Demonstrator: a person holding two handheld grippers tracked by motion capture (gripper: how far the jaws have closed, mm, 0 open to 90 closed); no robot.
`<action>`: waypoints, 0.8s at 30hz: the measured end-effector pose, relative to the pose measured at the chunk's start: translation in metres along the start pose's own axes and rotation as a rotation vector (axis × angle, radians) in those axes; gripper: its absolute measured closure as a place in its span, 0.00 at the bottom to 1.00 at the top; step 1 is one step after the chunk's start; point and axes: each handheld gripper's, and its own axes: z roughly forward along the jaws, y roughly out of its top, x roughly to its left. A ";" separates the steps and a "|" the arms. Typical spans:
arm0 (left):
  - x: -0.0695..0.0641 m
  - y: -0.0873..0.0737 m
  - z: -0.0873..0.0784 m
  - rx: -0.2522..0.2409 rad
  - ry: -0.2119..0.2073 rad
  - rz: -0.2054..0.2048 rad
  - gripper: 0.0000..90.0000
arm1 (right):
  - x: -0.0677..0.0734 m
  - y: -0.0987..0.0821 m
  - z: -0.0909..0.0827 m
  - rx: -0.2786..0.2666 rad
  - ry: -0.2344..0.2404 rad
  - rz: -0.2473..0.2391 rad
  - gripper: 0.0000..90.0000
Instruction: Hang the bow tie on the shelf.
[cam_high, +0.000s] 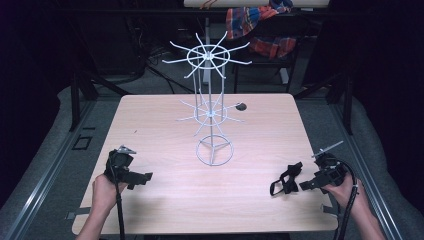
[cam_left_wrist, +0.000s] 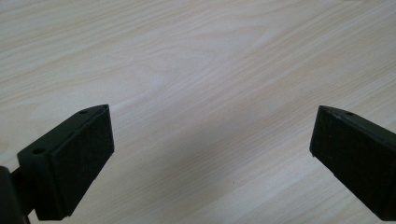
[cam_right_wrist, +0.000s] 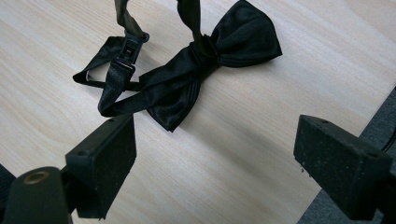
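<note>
A black bow tie (cam_high: 287, 177) with a strap lies on the wooden table (cam_high: 160, 125) at the right front. In the right gripper view the bow tie (cam_right_wrist: 196, 70) lies just ahead of the jaws, its strap looped to the left. My right gripper (cam_high: 306, 185) is open beside it, with nothing between its jaws (cam_right_wrist: 215, 158). A white wire display stand (cam_high: 212, 107) with two tiers of radial hooks rises from the table's middle. My left gripper (cam_high: 142, 179) rests open at the left front over bare wood (cam_left_wrist: 210, 135).
A small dark hole (cam_high: 241, 106) marks the table behind the stand. Red plaid cloth (cam_high: 257, 25) hangs on a rack beyond the far edge. Metal rails (cam_high: 50, 165) run along both sides of the table. The table's right edge is close to my right gripper.
</note>
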 end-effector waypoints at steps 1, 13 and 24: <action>0.001 -0.001 0.000 -0.003 -0.001 -0.008 0.00 | -0.001 0.001 -0.001 0.022 -0.001 -0.015 0.14; 0.003 -0.002 0.000 -0.009 -0.019 -0.014 0.00 | 0.000 0.004 -0.003 0.032 0.002 -0.037 0.12; 0.004 -0.002 -0.001 -0.019 -0.025 -0.018 0.00 | 0.007 0.008 -0.008 -0.045 -0.001 -0.022 0.00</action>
